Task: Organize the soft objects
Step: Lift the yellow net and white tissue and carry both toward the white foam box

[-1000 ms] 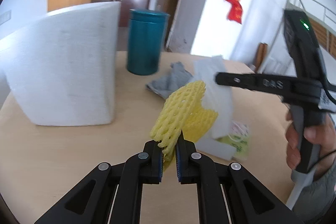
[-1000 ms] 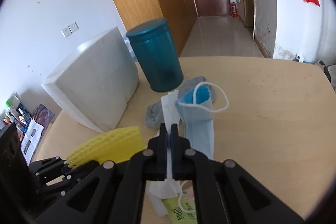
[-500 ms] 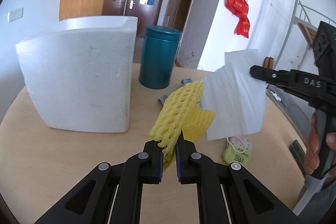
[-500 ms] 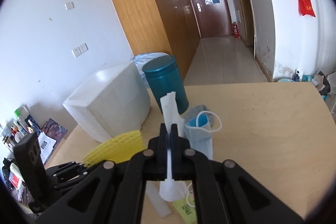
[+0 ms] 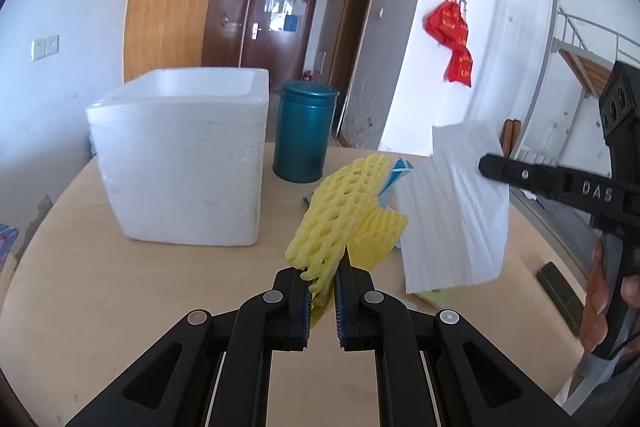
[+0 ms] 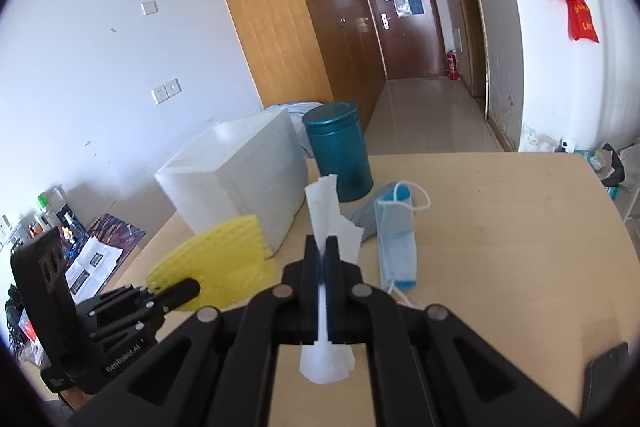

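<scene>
My left gripper point(image 5: 322, 277) is shut on a yellow foam net sleeve point(image 5: 344, 211), held above the wooden table point(image 5: 120, 291). From the right wrist view the same yellow foam net sleeve point(image 6: 224, 263) hangs from the left gripper point(image 6: 188, 291). My right gripper point(image 6: 322, 247) is shut on a white foam sheet point(image 6: 326, 215), which stands edge-on between its fingers. In the left wrist view that white foam sheet point(image 5: 452, 203) hangs to the right of the net. An open white foam box point(image 5: 184, 155) stands at the left.
A teal canister point(image 5: 305, 133) stands behind the box. A blue face mask point(image 6: 396, 235) and a grey cloth point(image 6: 360, 219) lie on the table beside the teal canister point(image 6: 340, 151). A green packet point(image 5: 436, 295) lies under the sheet. A dark flat object point(image 5: 556, 287) rests near the right edge.
Both grippers have risen and drawn back from the table with their loads. The white sheet has come up off the pile, and the box's open top has come into sight.
</scene>
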`<state>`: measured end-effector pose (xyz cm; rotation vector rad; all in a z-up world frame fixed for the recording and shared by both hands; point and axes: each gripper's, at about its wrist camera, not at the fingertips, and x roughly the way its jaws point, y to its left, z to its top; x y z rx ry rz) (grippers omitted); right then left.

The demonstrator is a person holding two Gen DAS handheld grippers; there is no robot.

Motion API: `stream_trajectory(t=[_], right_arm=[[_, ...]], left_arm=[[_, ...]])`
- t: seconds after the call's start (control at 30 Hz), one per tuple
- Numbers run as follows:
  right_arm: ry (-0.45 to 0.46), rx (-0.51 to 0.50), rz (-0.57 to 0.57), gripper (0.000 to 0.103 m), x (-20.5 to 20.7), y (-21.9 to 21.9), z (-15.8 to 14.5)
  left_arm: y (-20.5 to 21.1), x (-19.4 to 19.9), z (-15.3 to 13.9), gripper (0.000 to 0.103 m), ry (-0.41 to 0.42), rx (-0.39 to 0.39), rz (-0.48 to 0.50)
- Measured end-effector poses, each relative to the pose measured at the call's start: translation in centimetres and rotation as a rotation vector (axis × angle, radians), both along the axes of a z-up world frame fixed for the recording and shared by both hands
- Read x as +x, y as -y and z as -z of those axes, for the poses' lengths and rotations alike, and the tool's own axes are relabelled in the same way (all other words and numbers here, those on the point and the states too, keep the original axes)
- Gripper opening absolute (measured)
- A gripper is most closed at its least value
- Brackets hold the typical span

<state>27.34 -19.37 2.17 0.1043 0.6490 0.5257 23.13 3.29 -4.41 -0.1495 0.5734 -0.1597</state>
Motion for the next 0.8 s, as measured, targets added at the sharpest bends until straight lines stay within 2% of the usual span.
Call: stream_trajectory(t=[0.57,0.8], right_arm=[[0.072,0.010,-0.015,0.004,-10.6,0.6,-0.7],[0.130,0.012,-0.031,0.004,-14.9,0.6,-1.7]], left_arm=[[1.9,-11.1,-1.8,0.010,0.075,0.032,0.009],[2.2,-15.9,-2.9,0.010,0.125,0.052,0.002]])
